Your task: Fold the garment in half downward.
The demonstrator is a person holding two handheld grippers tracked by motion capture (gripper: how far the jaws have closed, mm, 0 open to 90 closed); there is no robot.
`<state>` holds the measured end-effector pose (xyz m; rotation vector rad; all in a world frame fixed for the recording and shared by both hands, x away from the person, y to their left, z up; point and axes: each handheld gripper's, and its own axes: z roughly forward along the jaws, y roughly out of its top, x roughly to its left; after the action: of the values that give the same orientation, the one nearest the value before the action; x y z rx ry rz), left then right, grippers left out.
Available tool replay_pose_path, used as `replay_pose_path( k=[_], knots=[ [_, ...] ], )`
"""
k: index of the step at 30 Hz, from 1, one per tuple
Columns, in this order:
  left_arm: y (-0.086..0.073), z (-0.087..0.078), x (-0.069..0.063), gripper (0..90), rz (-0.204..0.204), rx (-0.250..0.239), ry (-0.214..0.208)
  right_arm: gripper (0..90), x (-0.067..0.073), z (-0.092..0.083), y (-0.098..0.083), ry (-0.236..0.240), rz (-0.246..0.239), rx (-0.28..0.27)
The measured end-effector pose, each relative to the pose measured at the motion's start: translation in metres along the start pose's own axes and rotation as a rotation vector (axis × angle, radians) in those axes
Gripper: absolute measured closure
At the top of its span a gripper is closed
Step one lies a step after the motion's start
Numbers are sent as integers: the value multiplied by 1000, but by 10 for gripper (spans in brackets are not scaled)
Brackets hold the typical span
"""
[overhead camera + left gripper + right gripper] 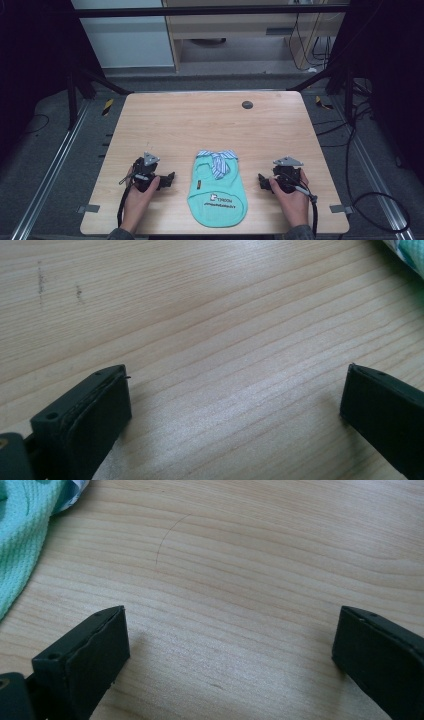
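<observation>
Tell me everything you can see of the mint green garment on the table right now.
The mint green garment is a small sleeveless top of knit-looking fabric with a blue-and-white striped collar at its far end, a small dark tag near one side, and a white logo above dark lettering near its rounded near hem. It lies flat on the wooden table, between the two grippers, touching neither.

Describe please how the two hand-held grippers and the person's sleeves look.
Both the left gripper and the right gripper are black, each with a grey three-cornered plate on top and a black cable trailing toward the person. Seen close, the jaws are flat, blocky black pads with small screw holes. Grey sleeve cuffs show at the wrists.
</observation>
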<state>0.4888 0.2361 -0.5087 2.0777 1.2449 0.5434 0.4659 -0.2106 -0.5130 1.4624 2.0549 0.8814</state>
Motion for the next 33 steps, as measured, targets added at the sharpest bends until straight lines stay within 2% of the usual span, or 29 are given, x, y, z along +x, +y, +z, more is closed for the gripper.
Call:
replay_pose_path(
  k=[6, 12, 19, 22, 25, 27, 29, 30, 31, 32, 33],
  knots=[
    [-1, -1, 0, 0, -1, 0, -1, 18, 1, 0, 0, 14, -3, 2],
    [-4, -4, 3, 0, 24, -6, -33, 18, 2, -1, -1, 12, 0, 1],
    [-5, -5, 3, 0, 43, -3, -43, 17, 2, -1, -1, 10, 3, 1],
    [-5, -7, 3, 2, 46, 6, -56, 18, 3, -1, -1, 7, 3, 2],
    [-4, -11, 4, 30, 43, -5, -66, 21, 3, -1, -1, 3, -2, 2],
    [-3, -13, 3, 30, 45, -9, -65, 41, 3, -2, -2, 11, 6, -2],
    [2, -17, 0, 27, 57, -15, -42, 130, 4, -5, -3, 1, 10, -26],
    [4, -18, -1, 31, 81, -12, -38, 135, 5, -5, -1, 10, -13, -16],
    [4, -18, -1, 31, 81, -12, -38, 135, 5, -5, -1, 10, -13, -16],
    [13, -20, -4, 24, 117, -6, -54, 181, 9, -7, 4, 19, -66, -7],
    [20, -21, -5, 25, 137, -3, -61, 193, 10, -8, 7, 16, -84, -5]
  ],
)
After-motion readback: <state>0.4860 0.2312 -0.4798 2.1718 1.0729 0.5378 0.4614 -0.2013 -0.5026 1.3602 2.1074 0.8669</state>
